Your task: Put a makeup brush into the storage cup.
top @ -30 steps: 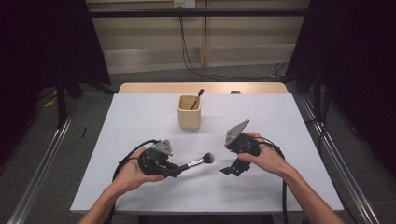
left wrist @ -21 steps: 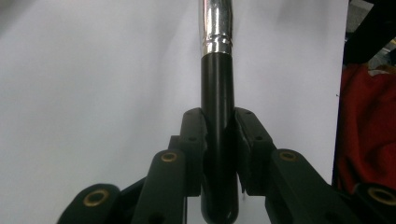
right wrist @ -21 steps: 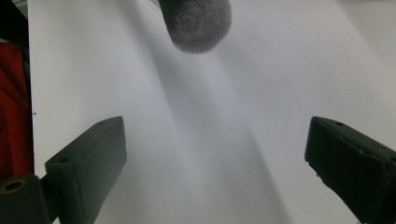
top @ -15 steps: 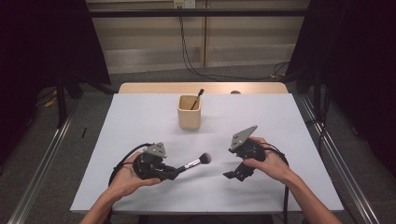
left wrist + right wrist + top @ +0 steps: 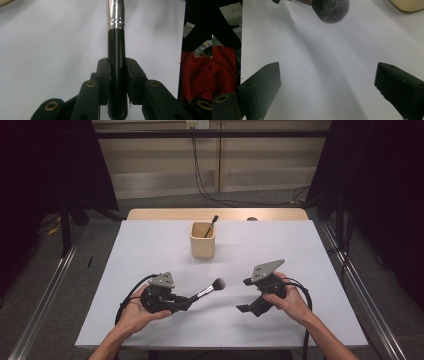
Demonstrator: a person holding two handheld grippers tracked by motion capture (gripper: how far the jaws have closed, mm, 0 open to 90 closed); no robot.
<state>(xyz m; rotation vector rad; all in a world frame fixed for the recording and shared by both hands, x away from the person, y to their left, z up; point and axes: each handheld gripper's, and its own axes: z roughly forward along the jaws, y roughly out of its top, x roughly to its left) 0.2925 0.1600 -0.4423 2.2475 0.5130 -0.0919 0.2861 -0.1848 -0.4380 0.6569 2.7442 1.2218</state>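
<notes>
2 jaws of the left gripper [image 5: 184, 303] clamp the brush [image 5: 206, 291] handle; the right gripper [image 5: 244, 308], spread wide, sits beside its bristles.

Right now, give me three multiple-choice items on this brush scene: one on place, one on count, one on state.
1. Where is the beige cup?
A. At the table's far middle
B. Between the two hands
C. On the floor

2. How many brushes show in the high view?
A. One
B. Two
C. Four

3. How do the right gripper fingers stand?
A. Shut on the cup
B. Shut on a brush
C. Open, nothing between them

Answers:
1 A, the cup stands beyond both grippers.
2 B, the makeup brush in the left gripper and a dark-handled brush in the cup.
3 C, bare white table shows between them.
</notes>
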